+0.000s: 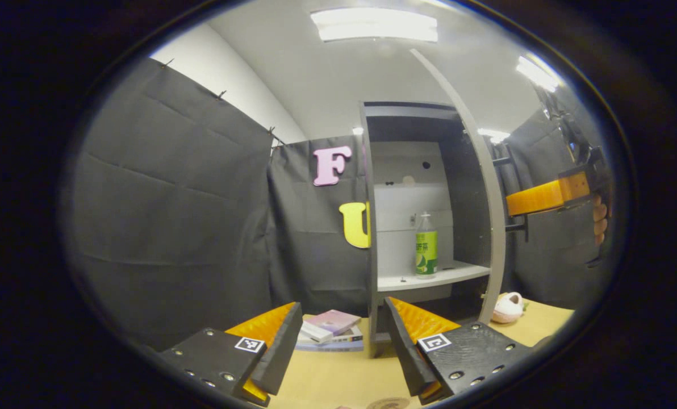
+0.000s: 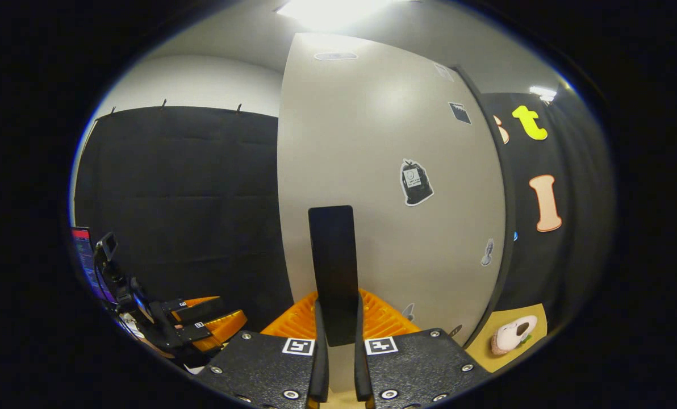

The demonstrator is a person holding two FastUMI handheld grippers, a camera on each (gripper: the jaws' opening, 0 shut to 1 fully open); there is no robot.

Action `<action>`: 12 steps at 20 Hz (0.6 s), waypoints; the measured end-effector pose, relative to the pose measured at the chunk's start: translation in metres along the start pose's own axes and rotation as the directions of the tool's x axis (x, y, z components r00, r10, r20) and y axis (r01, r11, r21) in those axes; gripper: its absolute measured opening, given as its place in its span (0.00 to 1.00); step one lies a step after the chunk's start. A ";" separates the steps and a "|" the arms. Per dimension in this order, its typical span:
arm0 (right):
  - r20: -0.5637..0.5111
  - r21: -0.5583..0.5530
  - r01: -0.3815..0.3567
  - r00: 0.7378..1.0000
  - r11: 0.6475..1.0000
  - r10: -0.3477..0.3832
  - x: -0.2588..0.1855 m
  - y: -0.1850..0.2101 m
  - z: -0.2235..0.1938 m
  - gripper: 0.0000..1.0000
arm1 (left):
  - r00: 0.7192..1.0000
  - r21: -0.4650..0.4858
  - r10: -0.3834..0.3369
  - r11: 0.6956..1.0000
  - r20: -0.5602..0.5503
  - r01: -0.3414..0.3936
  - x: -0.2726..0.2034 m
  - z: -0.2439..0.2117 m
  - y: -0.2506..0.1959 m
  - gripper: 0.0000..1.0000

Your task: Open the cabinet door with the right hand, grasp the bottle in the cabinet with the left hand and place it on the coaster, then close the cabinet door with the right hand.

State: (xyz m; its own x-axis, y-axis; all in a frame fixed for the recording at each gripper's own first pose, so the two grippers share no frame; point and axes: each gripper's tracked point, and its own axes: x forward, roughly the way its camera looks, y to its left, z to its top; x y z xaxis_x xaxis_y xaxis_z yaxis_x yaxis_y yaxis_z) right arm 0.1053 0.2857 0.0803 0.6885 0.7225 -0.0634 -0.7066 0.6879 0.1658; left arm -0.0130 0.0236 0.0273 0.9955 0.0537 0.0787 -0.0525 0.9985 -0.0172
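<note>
The cabinet [image 1: 372,227] stands open on the tan table. A clear bottle [image 1: 426,245] with a green label stands upright on the cabinet's white shelf [image 1: 458,274]. My left gripper [image 1: 341,335] is open and empty, low over the table and well short of the bottle. The door [image 1: 489,216] is swung out to the right, seen edge-on. My right gripper [image 1: 543,196] reaches to the door's outer side, with a hand behind it. In the right gripper view my right gripper [image 2: 337,324] is shut on the door's black handle [image 2: 333,267]. A round brownish mat [image 1: 389,403] peeks in at the bottom edge.
A stack of books [image 1: 330,329] lies on the table left of the cabinet base. A pink-and-white soft toy [image 1: 508,307] [image 2: 512,334] sits on the table below the door. The left gripper [image 2: 202,321] shows at lower left beside a screen [image 2: 86,258].
</note>
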 end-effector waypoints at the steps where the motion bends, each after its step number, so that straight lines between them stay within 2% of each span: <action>1: 0.003 0.003 0.001 1.000 1.000 -0.001 -0.007 -0.002 0.000 0.18 | 1.000 -0.001 -0.012 1.000 0.001 0.012 0.002 0.001 -0.007 0.86; 5: 0.022 -0.001 0.024 0.999 1.000 -0.024 -0.030 -0.015 0.002 0.18 | 0.998 -0.006 -0.059 0.998 0.002 0.059 0.006 0.001 -0.036 0.86; 6: 0.030 -0.006 0.032 0.999 0.999 -0.032 -0.037 -0.018 0.002 0.18 | 0.997 -0.009 -0.071 0.997 0.003 0.071 0.006 0.003 -0.043 0.82; 12: 0.053 0.003 0.101 0.994 0.995 -0.101 -0.070 -0.048 0.003 0.18 | 0.990 -0.015 -0.143 0.990 0.006 0.143 0.014 0.000 -0.081 0.86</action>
State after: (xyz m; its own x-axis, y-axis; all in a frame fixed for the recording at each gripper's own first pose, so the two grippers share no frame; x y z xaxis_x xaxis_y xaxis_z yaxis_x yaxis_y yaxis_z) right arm 0.0916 0.2018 0.0796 0.7637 0.6450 -0.0280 -0.6334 0.7569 0.1613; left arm 0.0050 -0.0567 0.0302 0.9923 -0.0893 0.0863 0.0914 0.9956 -0.0205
